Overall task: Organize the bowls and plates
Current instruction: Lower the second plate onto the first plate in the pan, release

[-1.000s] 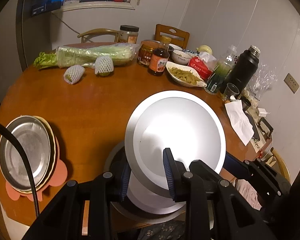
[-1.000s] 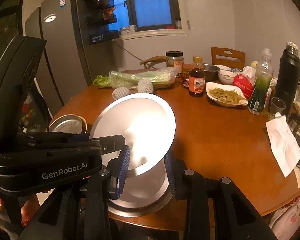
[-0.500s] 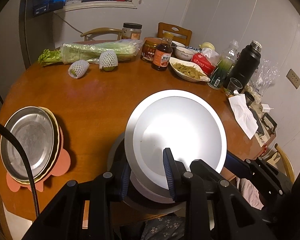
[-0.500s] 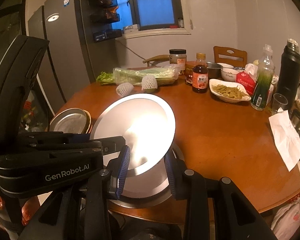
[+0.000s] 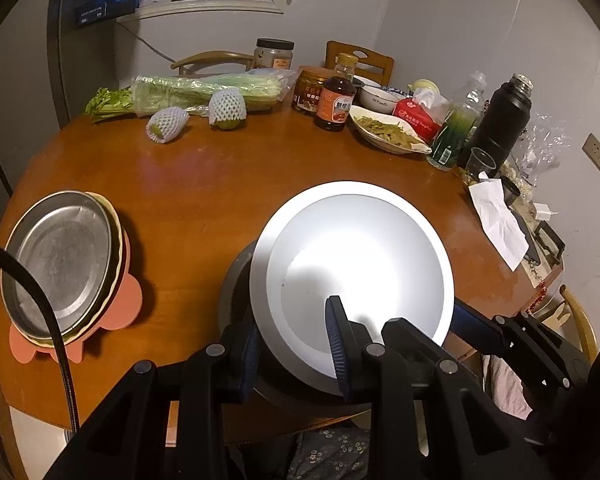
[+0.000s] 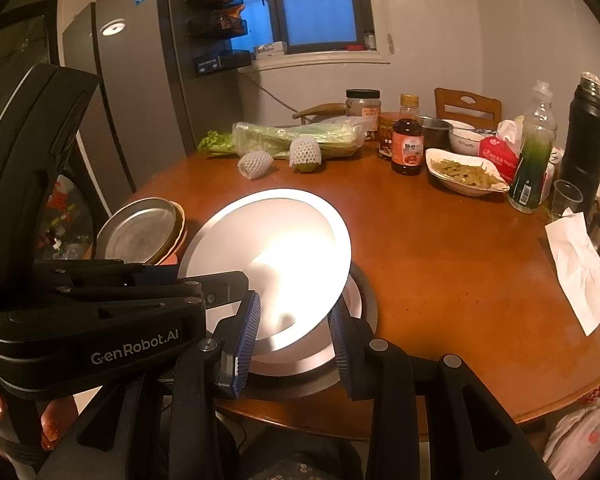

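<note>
Up front, a white plate (image 5: 356, 276) is held tilted over the near edge of the round table (image 5: 204, 200), its face turned toward the cameras and its far rim raised. Both claws grip it. The left claw (image 5: 296, 344) is closed narrow on the plate's near rim, one pad on the face and one behind. The right claw (image 6: 292, 328) is likewise clamped on the rim at the plate's lower edge. Being round, the plate has no long axis; in the right view it slopes up from its gripped edge toward the far left.

Directly beneath the plate lies a grey dish (image 6: 364, 304) on the table, its rim showing around the plate's lower edge; whether the two touch cannot be told.

Left of the plate, well apart, a metal plate (image 5: 60, 264) sits on a yellowish plate, stacked on a pink mat (image 5: 120, 312). A black cable (image 5: 56, 332) crosses in front of that stack in the left view.

Beyond the plate, across bare table, stand celery (image 5: 204, 88) in a bag, two netted fruits (image 5: 168, 124), a sauce bottle (image 5: 336, 100), jars, and an oval dish (image 5: 388, 132) of greens. Right of the plate are a green bottle (image 5: 456, 128), a black flask (image 5: 504, 120), a clear cup and a tissue (image 5: 500, 220). None of these lies between the plate and the stack.
</note>
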`<state>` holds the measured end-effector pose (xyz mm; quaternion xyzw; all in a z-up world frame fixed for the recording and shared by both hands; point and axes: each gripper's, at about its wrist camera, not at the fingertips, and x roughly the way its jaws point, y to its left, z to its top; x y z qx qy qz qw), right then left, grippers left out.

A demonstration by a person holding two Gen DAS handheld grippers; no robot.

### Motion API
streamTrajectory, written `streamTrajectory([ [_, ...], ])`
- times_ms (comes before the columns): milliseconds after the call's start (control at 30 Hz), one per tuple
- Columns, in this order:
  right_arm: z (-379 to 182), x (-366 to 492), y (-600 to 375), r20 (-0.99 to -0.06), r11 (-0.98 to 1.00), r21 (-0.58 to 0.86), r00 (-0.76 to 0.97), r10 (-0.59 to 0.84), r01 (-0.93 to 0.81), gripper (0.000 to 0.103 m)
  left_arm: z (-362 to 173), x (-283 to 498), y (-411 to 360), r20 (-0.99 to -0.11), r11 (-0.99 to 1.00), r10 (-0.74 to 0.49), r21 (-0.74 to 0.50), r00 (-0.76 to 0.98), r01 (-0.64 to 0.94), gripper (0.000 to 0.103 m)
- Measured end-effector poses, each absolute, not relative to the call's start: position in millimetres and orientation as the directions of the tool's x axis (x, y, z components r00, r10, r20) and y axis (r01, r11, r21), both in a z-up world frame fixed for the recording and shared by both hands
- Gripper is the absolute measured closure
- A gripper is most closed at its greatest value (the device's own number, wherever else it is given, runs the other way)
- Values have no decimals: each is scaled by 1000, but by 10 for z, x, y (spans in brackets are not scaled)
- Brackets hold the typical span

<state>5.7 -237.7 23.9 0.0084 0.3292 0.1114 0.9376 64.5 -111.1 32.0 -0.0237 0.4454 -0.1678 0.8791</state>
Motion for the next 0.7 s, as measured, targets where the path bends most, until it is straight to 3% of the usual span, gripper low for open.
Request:
streamTrajectory([
  [700,98,21,-2434,-630,978,82,750,201,-192,67,250,579,-1246,-786,959,-246,-113,567,261,72],
])
